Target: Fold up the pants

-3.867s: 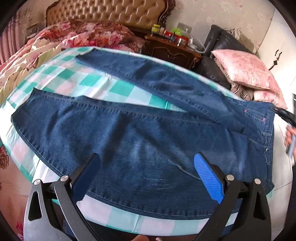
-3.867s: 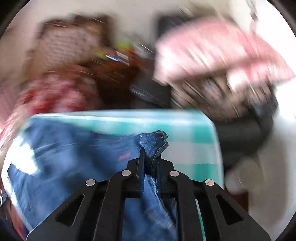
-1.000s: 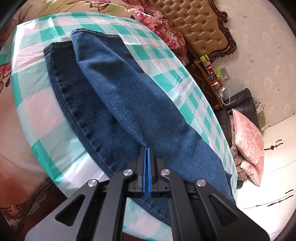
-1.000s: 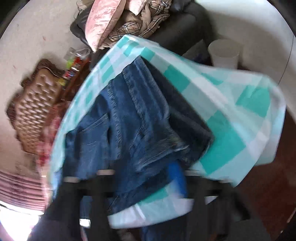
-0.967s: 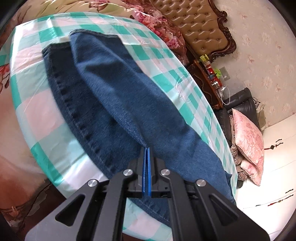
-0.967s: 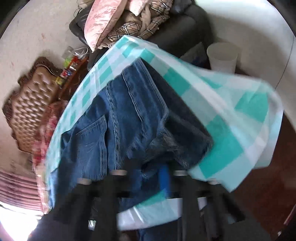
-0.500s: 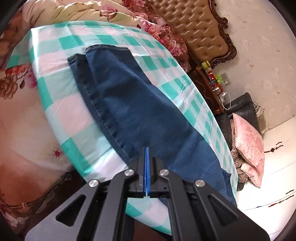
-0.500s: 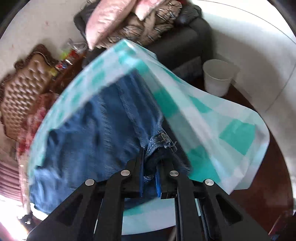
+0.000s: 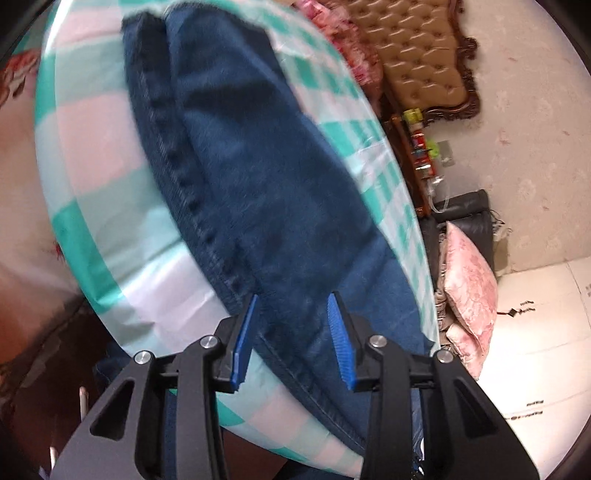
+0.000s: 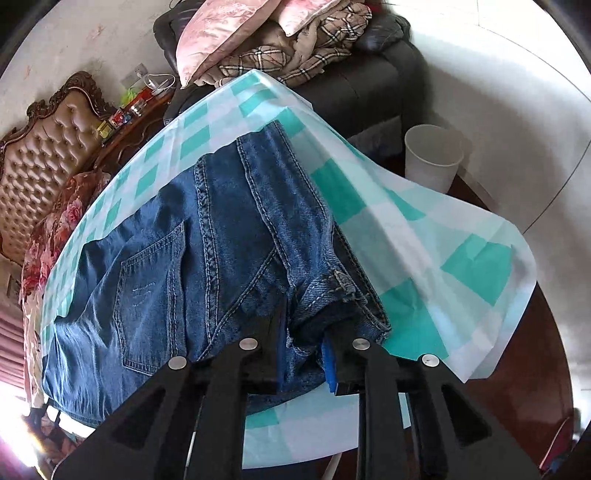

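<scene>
Blue jeans lie folded lengthwise, one leg on the other, on a table with a green-and-white checked cloth (image 9: 110,206). The left wrist view shows the stacked legs (image 9: 258,177) running away to the hems. My left gripper (image 9: 291,332) is open, its blue pads on either side of the legs' near edge. The right wrist view shows the seat and waistband (image 10: 221,240) with a back pocket. My right gripper (image 10: 304,345) is open around the waistband corner at the table's near edge.
A tufted headboard (image 9: 417,62) and a bed with a floral quilt (image 10: 55,221) stand beyond the table. A dark sofa holds pink pillows (image 10: 229,33) and a plaid blanket. A white bin (image 10: 432,155) stands on the floor by the cloth's hanging corner.
Both grippers have opened and let go of the jeans. The top leg now lies flat on the lower one, and the waistband rests on the table.
</scene>
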Demonstrator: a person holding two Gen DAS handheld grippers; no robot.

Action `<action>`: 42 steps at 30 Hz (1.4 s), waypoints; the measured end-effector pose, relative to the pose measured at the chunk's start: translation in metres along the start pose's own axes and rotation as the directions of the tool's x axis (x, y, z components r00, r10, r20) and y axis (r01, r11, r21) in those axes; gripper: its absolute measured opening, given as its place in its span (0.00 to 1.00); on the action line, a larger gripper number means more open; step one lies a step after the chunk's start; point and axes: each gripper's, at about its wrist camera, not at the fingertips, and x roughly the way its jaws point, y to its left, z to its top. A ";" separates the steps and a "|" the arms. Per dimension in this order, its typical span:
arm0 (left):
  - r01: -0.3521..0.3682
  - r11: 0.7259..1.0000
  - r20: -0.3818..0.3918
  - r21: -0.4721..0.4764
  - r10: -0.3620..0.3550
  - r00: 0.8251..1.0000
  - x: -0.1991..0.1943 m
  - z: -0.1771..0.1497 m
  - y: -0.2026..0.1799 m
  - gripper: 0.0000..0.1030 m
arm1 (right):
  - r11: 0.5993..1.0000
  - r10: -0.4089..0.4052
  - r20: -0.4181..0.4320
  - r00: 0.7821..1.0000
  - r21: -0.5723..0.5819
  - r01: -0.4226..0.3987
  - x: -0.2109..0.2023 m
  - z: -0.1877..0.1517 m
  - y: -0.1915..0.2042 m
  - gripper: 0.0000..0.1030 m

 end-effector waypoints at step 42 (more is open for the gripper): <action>-0.072 0.931 0.243 0.359 -0.019 0.970 -0.057 0.063 -0.194 0.00 | 0.977 0.130 0.287 0.949 -0.199 -0.073 -0.104 0.124 0.110 0.09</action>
